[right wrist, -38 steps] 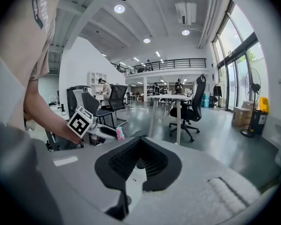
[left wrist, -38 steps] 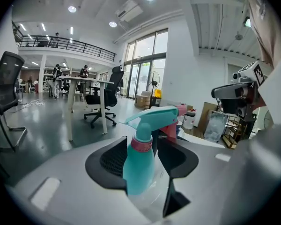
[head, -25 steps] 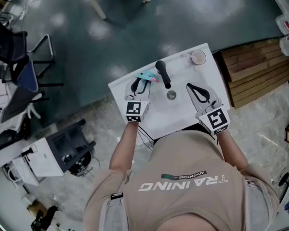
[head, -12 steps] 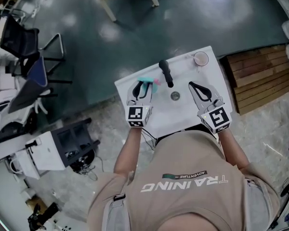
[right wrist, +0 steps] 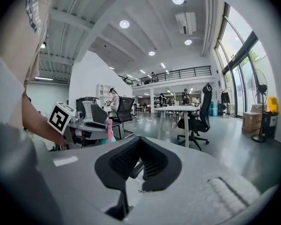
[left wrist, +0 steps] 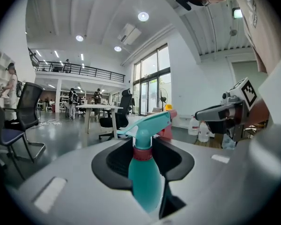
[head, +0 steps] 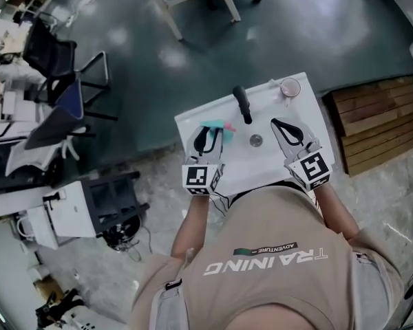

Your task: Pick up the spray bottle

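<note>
Left claw: clamped on the spray bottle, pads on both sides of the teal body just under the red collar. The bottle stands upright in the grip, with the trigger head above the jaws and the nozzle pointing off to my right. The claw body hides the base, so I can't tell whether it's clear of the bench.

From the head view, the spray bottle sits over the left part of the white bench, pink nozzle tip toward the middle. Left marker cube is at the near edge.

Right claw: tips together, nothing between them. It's over the right part of the bench, well apart from the bottle. Its marker cube is near the bench's front right corner.

Also on the bench:
- a black elongated handle at the far middle
- a small round metal piece between the two claws
- a clear round cup at the far right corner

Past the bench are a dark glossy floor and office chairs to the left.
</note>
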`<state>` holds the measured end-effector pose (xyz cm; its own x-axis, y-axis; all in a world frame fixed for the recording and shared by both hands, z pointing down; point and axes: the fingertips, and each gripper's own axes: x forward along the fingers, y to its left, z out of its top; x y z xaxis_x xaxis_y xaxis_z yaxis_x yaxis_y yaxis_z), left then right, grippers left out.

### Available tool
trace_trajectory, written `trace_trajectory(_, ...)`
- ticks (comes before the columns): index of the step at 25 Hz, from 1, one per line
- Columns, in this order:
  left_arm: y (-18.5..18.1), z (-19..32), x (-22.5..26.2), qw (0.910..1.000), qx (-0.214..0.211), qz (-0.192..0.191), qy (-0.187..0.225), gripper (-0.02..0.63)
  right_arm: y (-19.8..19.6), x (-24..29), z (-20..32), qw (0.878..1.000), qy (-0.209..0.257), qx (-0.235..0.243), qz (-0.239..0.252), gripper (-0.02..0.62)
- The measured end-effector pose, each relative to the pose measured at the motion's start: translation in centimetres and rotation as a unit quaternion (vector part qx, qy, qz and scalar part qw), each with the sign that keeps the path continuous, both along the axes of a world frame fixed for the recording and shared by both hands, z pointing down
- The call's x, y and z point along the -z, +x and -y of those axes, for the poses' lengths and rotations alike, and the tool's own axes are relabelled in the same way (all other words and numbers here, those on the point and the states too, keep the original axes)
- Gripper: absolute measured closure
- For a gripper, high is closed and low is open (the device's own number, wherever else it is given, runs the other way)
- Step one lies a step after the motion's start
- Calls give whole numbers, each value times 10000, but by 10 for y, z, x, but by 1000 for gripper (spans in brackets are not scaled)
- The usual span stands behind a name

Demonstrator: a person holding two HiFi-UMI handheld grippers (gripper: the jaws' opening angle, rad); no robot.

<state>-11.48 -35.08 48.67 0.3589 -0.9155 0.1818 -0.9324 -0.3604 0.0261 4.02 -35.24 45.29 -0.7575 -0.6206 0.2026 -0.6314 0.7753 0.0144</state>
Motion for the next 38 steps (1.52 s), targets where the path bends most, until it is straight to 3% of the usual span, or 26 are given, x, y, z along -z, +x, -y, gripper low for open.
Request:
trace_trajectory(8,6,-24,25,9995,114,-57,293,460,11,15,-11,9995,292,47,60,594)
trace_trajectory(21,10,-39,63,9970,250,-115,721,461,12,25,-15,9993,154,13,328,594)
trace_trajectory(38,1,-42,69,9958,302,-122,857,462,2,33,-19,9988,277,72,399,594)
